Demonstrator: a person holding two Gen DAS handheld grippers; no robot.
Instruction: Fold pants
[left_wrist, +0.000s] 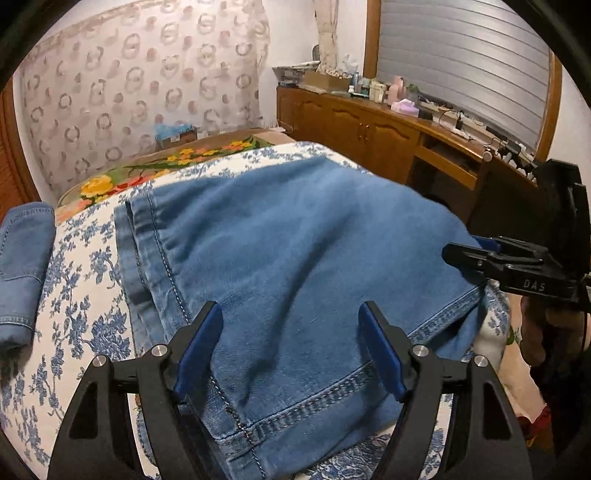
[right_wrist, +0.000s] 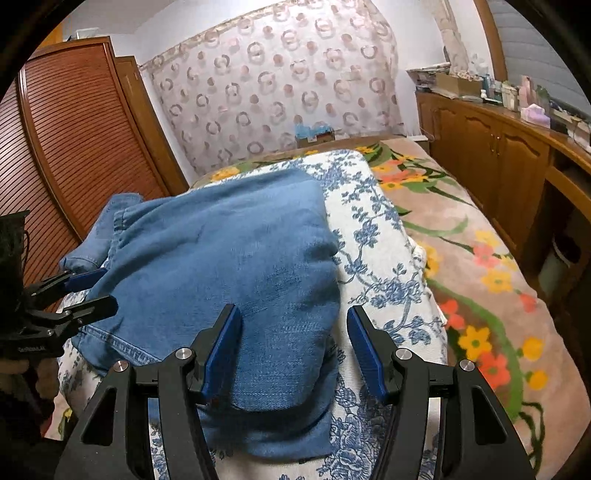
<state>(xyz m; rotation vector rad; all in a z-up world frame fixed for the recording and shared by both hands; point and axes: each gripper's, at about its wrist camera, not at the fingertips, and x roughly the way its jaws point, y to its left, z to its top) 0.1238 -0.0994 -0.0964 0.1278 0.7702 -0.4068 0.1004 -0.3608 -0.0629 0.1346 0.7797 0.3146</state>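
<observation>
Folded blue jeans (left_wrist: 295, 236) lie flat on a white cloth with blue flowers (left_wrist: 85, 295) spread over the bed. My left gripper (left_wrist: 291, 314) hovers open over the near hem, its blue pads clear of the denim. My right gripper (right_wrist: 293, 314) also stands open, over the near right corner of the jeans (right_wrist: 229, 258), with nothing pinched. In the right wrist view the left gripper (right_wrist: 98, 291) hangs at the jeans' left edge. In the left wrist view the right gripper (left_wrist: 465, 247) is at their right edge.
Another denim garment (left_wrist: 22, 266) lies at the cloth's left end. A flowered blanket (right_wrist: 480, 258) covers the bed on the right. Along the right wall runs a wooden sideboard (left_wrist: 369, 125) with bottles and boxes. A louvred wardrobe door (right_wrist: 66, 155) stands left.
</observation>
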